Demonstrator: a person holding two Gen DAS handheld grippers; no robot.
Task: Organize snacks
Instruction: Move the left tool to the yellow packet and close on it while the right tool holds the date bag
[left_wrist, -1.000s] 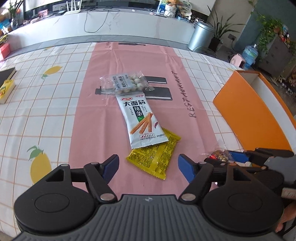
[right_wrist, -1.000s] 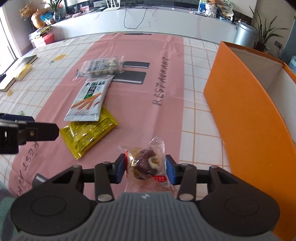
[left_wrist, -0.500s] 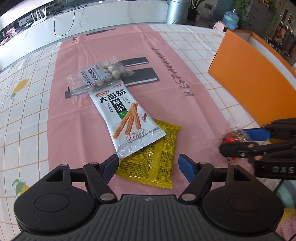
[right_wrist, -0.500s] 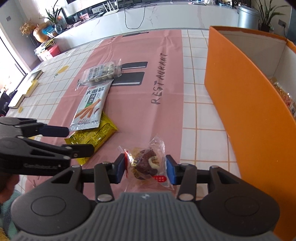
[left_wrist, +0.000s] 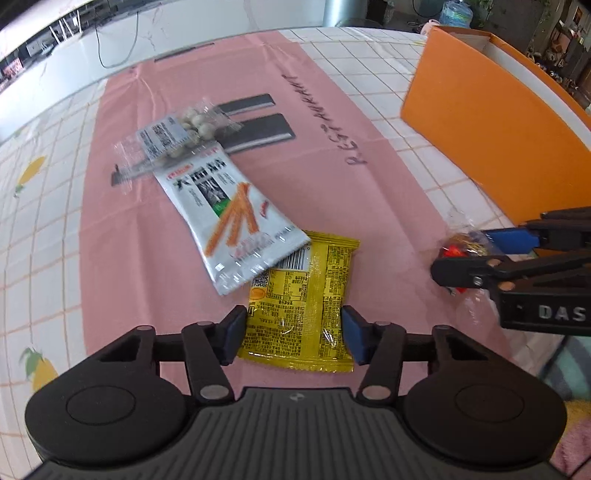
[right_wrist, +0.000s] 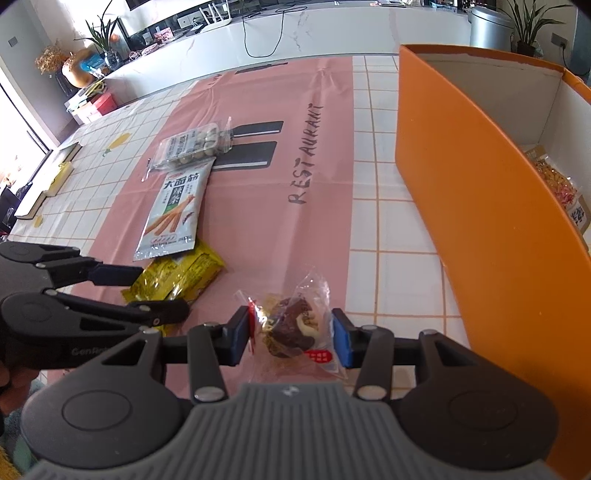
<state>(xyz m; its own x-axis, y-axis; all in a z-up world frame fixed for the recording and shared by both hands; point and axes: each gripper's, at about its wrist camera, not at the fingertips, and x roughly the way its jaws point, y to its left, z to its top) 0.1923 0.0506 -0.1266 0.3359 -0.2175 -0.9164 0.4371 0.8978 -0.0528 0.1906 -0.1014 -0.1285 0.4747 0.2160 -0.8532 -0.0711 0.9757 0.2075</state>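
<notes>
Orange box (right_wrist: 461, 192) interior, bagged snack (right_wrist: 557, 184) inside: right-wrist view only

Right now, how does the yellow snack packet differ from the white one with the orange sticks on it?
The yellow packet lies underneath; the white packet rests across its far corner. The yellow one shows its printed back with a barcode, while the white one lies picture side up. The yellow one sits between the open fingers of the left tool; the white one lies beyond them. Both are flat, sealed and on the pink mat.
</notes>
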